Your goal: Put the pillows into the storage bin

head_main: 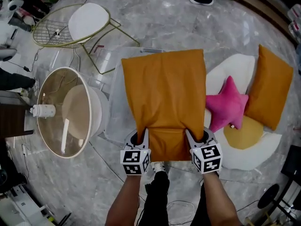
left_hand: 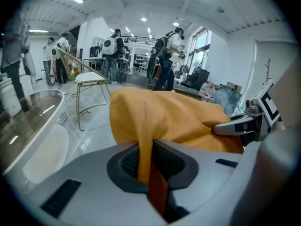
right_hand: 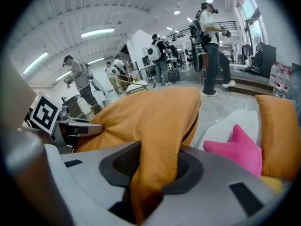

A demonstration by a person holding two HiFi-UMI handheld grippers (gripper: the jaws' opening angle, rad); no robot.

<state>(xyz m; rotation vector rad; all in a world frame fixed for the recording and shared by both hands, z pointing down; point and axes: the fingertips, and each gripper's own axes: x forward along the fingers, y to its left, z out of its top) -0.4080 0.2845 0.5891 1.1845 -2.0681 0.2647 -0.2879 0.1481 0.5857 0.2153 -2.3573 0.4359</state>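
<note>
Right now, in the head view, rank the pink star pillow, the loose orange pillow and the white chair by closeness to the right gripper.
1. Pink star pillow, beside the right gripper.
2. Loose orange pillow, far right.
3. White chair, top left.

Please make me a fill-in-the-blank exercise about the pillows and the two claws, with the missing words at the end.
1. The left claw and the right claw are both shut on the held pillow, whose colour is ____.
2. The star pillow is ____ in colour.
3. In the head view, the other flat pillow lies to the ____ of the star pillow.
Missing words: orange; pink; right.
</note>
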